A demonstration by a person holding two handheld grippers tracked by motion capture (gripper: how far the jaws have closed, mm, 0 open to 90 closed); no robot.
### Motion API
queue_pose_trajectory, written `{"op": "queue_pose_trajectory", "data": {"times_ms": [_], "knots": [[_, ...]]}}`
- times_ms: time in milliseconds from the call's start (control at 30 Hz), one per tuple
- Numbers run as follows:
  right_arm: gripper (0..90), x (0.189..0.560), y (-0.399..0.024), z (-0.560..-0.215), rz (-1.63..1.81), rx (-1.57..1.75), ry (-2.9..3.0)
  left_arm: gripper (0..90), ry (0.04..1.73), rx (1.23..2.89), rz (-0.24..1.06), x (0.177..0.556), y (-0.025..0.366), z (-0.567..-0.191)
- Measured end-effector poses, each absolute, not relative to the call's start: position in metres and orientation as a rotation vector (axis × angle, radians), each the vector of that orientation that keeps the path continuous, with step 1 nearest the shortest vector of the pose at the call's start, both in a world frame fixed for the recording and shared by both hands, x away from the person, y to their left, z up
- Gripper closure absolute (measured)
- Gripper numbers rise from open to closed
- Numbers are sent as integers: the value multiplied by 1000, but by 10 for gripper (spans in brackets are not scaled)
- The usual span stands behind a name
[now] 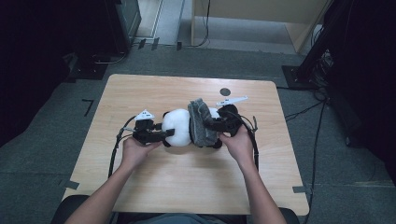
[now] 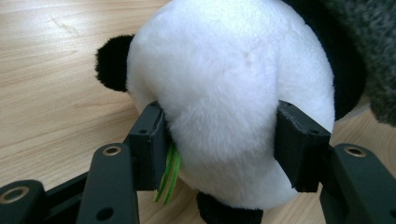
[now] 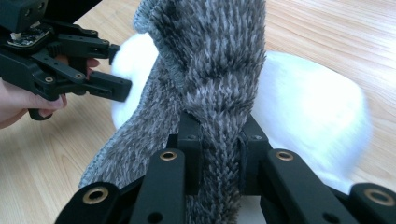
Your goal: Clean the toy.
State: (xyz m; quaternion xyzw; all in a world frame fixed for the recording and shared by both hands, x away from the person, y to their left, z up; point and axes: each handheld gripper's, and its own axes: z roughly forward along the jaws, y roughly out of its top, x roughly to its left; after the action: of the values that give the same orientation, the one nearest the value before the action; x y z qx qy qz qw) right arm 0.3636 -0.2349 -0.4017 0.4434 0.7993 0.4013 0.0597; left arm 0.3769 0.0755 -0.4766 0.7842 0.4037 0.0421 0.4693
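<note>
From the high view, a toy panda [image 1: 177, 127] lies mid-table [image 1: 187, 186], with a grey knitted sleeve [image 1: 201, 122] draped over its middle. The left gripper [image 1: 166, 134] holds one end, the right gripper [image 1: 212, 125] the sleeve.

In the left gripper view, the jaws are clamped on the panda's [image 2: 224, 93] soft white body.

In the right gripper view, the jaws are pinched together on a fold of the sleeve [image 3: 219, 70]. A hard pull could slip the plush from the left hold, or the knit could bunch.
</note>
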Motion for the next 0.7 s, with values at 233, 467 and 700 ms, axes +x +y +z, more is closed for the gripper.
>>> {"op": "queue_pose_trajectory", "data": {"times_ms": [233, 467, 700], "knots": [[758, 360, -266, -404, 1213, 1442, 2354, 418, 991, 1928, 88, 379, 76, -476], [777, 360, -288, -417, 1159, 1528, 2301, 417, 994, 1925, 79, 380, 77, -476], [781, 361, -294, -429, 1127, 1546, 2275, 418, 1010, 1922, 82, 378, 76, -475]]}}
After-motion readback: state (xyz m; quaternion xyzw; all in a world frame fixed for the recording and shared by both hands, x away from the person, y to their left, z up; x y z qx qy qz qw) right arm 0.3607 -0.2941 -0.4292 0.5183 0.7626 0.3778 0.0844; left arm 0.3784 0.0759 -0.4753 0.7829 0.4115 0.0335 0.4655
